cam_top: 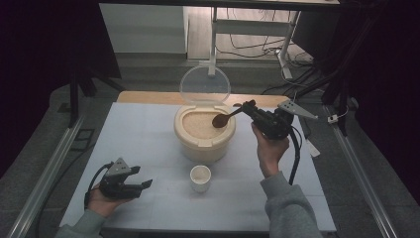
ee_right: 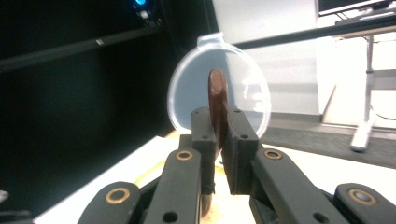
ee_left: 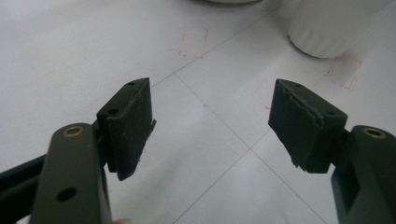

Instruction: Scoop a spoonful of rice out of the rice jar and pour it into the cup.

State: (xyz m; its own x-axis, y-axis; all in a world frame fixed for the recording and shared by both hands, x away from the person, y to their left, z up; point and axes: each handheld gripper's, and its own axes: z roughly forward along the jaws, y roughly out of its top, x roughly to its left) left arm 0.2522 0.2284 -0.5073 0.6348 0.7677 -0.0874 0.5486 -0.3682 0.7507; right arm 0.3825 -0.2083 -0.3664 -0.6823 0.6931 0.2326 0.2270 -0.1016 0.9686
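Near the table's front left corner the left gripper point(cam_top: 147, 184) rests with jaws apart on nothing, the cup point(cam_top: 200, 178) stands mid-table before the open rice bin point(cam_top: 204, 136), and over its right rim the right gripper point(cam_top: 249, 105) clamps the spoon point(cam_top: 221, 119).
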